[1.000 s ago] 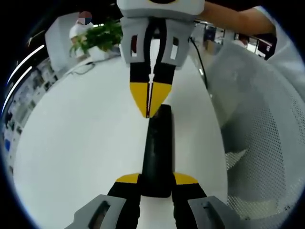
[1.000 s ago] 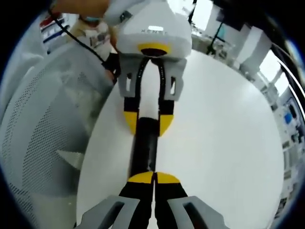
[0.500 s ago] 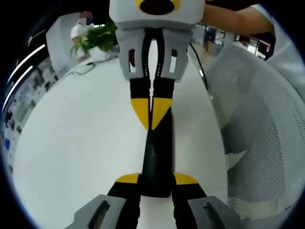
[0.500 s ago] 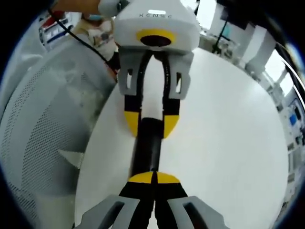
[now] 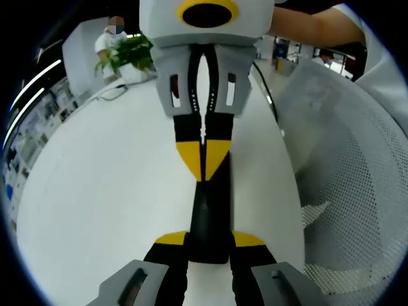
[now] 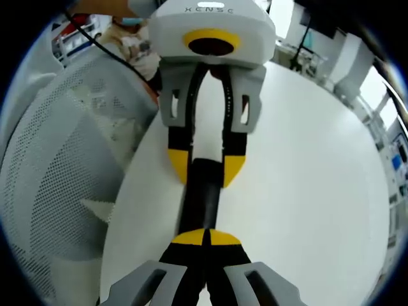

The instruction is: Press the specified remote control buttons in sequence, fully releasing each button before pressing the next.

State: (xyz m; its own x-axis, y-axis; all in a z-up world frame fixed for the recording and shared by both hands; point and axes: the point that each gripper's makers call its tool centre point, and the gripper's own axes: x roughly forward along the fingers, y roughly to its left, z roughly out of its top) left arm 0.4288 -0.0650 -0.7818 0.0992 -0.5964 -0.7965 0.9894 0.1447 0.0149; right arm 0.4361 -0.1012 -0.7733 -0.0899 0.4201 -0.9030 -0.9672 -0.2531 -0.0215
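— Lying flat on the white table (image 5: 95, 191), the remote (image 5: 210, 210) ran lengthwise between the two claws. Did you see who held it?

— The left gripper (image 5: 209, 245) did. Its yellow-tipped jaws were clamped on either side of the remote's near end, the black body stretching away from it.

— And the right gripper (image 5: 203, 159)?

— Jaws pressed together to a single point, tips down on the remote's top face, near the middle. It came in from the far end, facing the left one head-on.

— From its own side?

— The same: right gripper (image 6: 205, 237) closed over the remote (image 6: 199, 197), left gripper (image 6: 206, 167) astride it beyond. A mesh chair (image 6: 57, 178) stood just beside the table.
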